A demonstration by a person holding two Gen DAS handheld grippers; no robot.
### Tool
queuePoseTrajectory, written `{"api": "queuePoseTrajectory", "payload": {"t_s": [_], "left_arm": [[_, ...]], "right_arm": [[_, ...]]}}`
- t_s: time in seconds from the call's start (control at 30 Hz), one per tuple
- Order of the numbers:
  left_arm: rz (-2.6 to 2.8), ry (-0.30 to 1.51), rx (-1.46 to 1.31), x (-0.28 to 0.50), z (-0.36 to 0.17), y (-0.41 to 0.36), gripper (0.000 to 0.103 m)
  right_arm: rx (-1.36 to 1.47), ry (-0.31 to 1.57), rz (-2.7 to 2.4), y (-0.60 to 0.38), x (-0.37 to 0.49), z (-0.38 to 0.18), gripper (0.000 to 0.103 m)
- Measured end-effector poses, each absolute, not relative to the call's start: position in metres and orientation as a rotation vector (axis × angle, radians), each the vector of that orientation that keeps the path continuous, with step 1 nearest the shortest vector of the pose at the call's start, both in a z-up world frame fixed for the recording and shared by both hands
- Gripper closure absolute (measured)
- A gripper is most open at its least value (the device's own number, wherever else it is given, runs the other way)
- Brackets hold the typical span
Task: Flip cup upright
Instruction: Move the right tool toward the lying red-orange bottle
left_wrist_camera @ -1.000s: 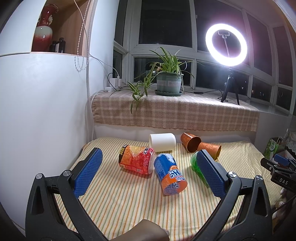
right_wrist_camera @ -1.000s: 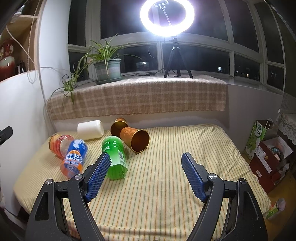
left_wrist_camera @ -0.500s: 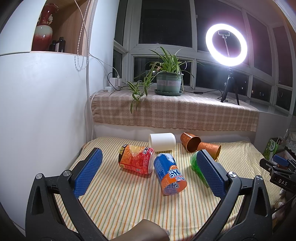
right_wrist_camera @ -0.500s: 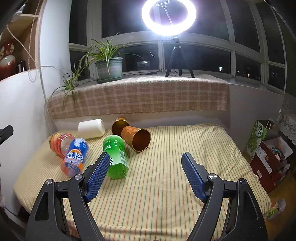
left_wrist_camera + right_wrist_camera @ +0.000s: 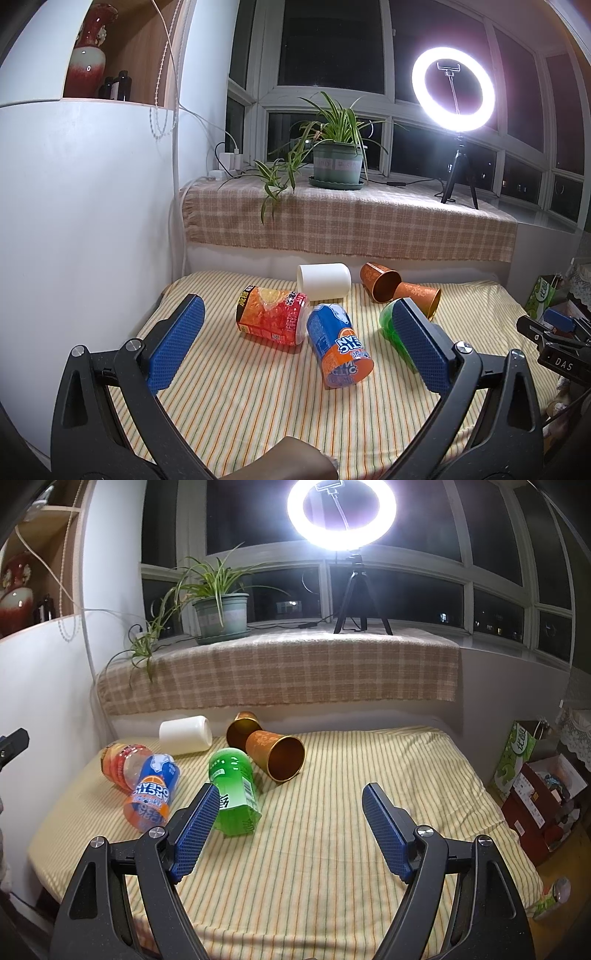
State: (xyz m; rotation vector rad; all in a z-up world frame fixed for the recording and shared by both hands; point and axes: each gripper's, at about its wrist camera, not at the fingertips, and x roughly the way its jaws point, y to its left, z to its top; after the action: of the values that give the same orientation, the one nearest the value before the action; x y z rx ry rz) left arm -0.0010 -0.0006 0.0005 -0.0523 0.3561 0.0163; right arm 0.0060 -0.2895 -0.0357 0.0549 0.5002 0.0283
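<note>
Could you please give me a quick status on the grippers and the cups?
Left gripper and right gripper open, empty. All six cups on their sides; copper cup ahead of right gripper. Green cup lies by its left finger.

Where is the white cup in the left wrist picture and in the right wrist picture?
Left wrist: the white cup lies on its side at centre, behind the blue cup.
Right wrist: white cup at left of centre, far edge of the cloth.
Shared landmark: the two copper cups lie just right of it in both.
</note>
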Motion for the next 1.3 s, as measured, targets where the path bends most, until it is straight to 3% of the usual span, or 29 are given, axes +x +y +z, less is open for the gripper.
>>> {"api": "queuePoseTrajectory", "payload": {"t_s": [0.73, 1.3], "left_arm": [[0.064, 0.412, -0.064, -0.002, -0.021, 0.02, 0.0], [0.143, 0.525, -0.11, -0.002, -0.051, 0.075, 0.0]], "right_arm": [[0.004, 0.527, 0.131, -0.266, 0.023, -0.038, 0.024], [-0.228, 0.585, 0.494, -0.173, 0.098, -0.028, 0.023]]}}
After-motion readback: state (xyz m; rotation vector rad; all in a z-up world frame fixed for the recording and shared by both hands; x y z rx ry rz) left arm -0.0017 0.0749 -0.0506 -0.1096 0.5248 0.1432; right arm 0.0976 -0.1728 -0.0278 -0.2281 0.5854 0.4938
